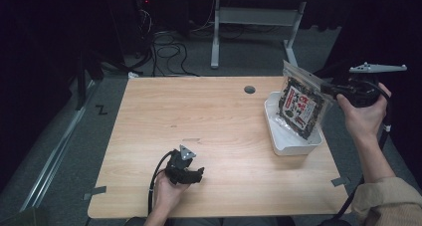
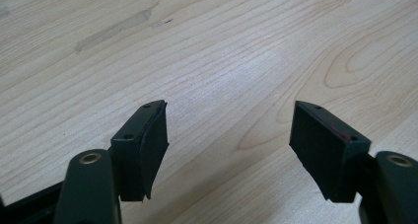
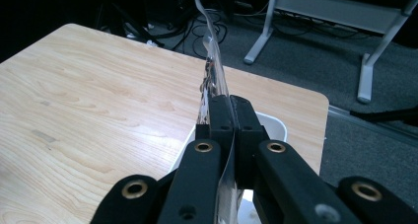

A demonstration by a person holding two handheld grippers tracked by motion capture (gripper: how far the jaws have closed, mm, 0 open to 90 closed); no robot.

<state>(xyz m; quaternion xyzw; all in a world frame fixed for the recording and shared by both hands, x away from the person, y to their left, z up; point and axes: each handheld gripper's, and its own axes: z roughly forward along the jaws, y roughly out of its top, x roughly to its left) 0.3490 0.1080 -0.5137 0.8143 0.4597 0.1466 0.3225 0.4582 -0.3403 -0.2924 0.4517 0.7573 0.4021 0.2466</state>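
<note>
Clear snack pouch hangs pinched in the right hand-held gripper above a white tray; left hand-held gripper gapes empty on the counter.

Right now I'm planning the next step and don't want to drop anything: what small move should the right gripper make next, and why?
Probably lower the snack bag into the white tray. The right gripper is clamped on the bag's edge, and the bag hangs over the tray, with its bottom edge at or just above it. The left gripper sits idle on the table.
</note>
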